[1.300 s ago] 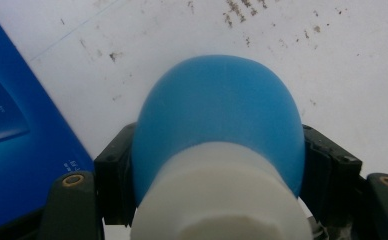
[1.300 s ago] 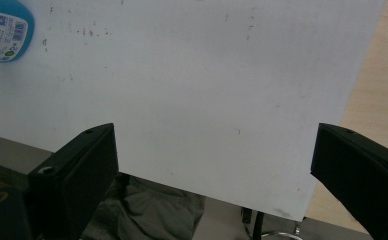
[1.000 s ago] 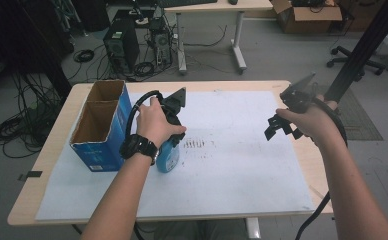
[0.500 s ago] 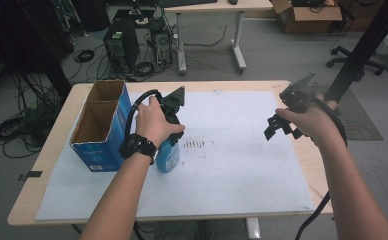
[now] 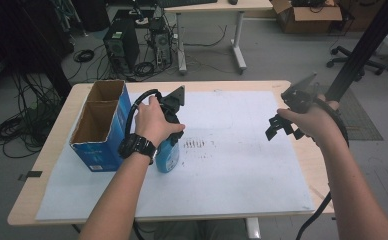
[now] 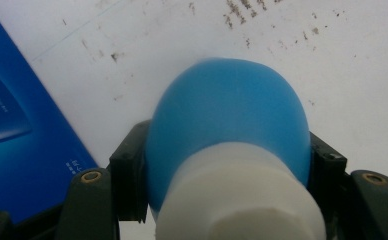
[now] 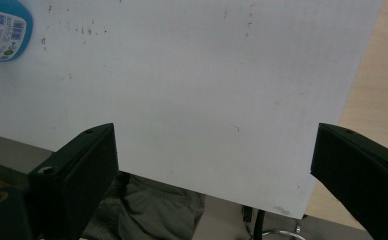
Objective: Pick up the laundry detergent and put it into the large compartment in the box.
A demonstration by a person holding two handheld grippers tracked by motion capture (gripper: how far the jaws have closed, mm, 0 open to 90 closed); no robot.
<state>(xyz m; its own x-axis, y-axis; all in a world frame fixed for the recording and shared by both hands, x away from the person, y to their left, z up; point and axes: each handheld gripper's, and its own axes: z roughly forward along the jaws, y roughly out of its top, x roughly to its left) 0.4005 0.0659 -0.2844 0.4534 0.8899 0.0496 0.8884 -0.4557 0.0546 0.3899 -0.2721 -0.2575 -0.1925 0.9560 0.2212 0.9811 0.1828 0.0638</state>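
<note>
A blue plastic bottle with a white cap [image 6: 227,165] stands upright on the large white paper sheet [image 5: 232,170] that covers the wooden table [image 5: 302,150], just to the right of a tall blue cardboard box with two open compartments [image 5: 99,125]. In the high view the bottle [image 5: 168,156] shows its lower body below the person's left hand [image 5: 152,122], near the box's right wall; whether the two touch cannot be told.

The left gripper [image 5: 174,112] comes down on the bottle from above. In the left gripper view its two black jaws sit one on each side of the blue shoulder, pressed against it just below the cap, so the gripper is clamped on the bottle. The bottle's long axis runs vertically, in line with the gripper (the camera looks straight down over the cap to the speckled paper beneath).

The right gripper [image 5: 284,125] is held in the air over the right part of the sheet, well apart from the bottle. In the right gripper view [image 7: 212,165] its jaws stand wide apart with nothing between them, and a corner of the bottle's label [image 7: 4,30] shows far off at the upper left.

The left hand is plainly the nearer one and already has the hold. The box's open top lies just to the left of the bottle and higher than its base, so any move into the box would likely call for lifting straight up first, then carrying it leftward over the rim.
</note>
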